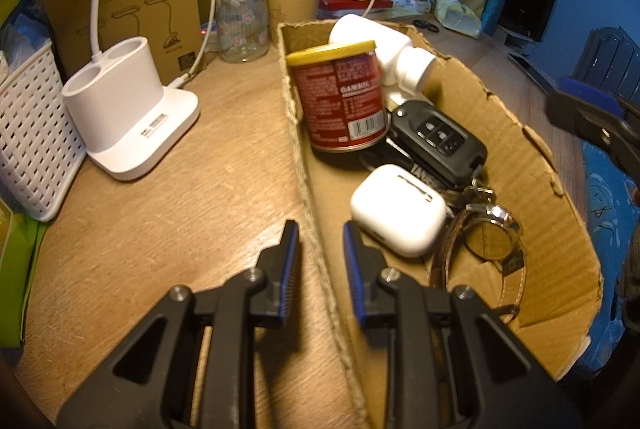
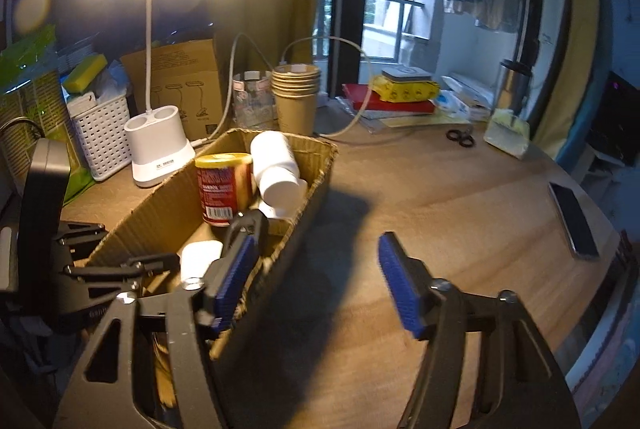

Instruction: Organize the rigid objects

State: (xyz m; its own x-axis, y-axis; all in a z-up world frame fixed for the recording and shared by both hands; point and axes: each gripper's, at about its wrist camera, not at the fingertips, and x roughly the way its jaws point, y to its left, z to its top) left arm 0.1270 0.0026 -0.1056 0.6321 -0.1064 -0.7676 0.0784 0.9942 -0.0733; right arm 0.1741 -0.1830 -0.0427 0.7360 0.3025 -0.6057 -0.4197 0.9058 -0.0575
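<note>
Left wrist: my left gripper (image 1: 320,241) pinches the cardboard box (image 1: 308,165) wall.
My right gripper (image 2: 316,277) is wide, empty, over the bench (image 2: 440,197).

The watch (image 1: 494,241) strap is partly hidden under the earbud case (image 1: 398,209).

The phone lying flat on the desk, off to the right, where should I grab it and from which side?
Grip the phone across its two long edges, coming down from above. It lies flat and thin on the desk, with bare wood alongside both edges.
</note>
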